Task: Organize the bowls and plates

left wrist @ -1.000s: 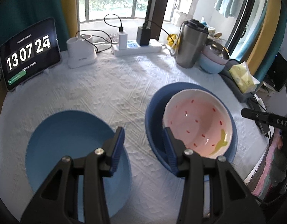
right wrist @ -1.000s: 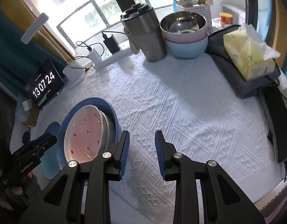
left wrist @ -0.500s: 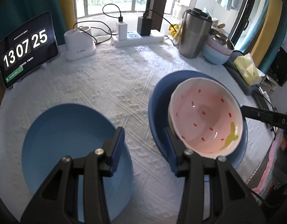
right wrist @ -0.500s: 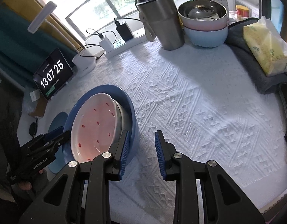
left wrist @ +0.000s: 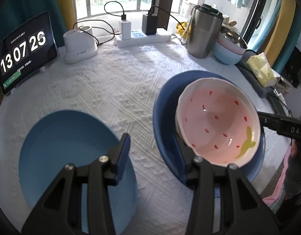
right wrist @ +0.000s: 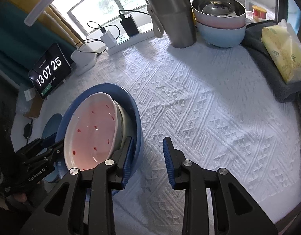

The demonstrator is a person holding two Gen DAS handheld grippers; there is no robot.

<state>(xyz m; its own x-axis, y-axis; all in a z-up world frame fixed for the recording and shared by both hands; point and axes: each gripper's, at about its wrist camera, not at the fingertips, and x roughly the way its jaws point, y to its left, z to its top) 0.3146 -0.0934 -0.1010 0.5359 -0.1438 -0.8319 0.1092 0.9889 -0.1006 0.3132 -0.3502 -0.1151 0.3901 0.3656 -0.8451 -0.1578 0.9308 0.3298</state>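
A pink strawberry-pattern bowl sits tilted inside a dark blue bowl on the white tablecloth; both also show in the right wrist view: pink bowl, dark blue bowl. A light blue plate lies at the left. My left gripper is open and empty, one finger over the plate's right edge, the other at the dark blue bowl's near-left rim. My right gripper is open and empty, its left finger at the dark blue bowl's right rim.
At the back stand a steel tumbler, stacked bowls, pink on blue with a steel one on top, a power strip, a white device and a clock tablet. A tissue pack lies on dark cloth at the right.
Both grippers have moved closer to the nested bowls. The pink bowl now looks more tilted in the dark blue bowl. Both grippers stay open.
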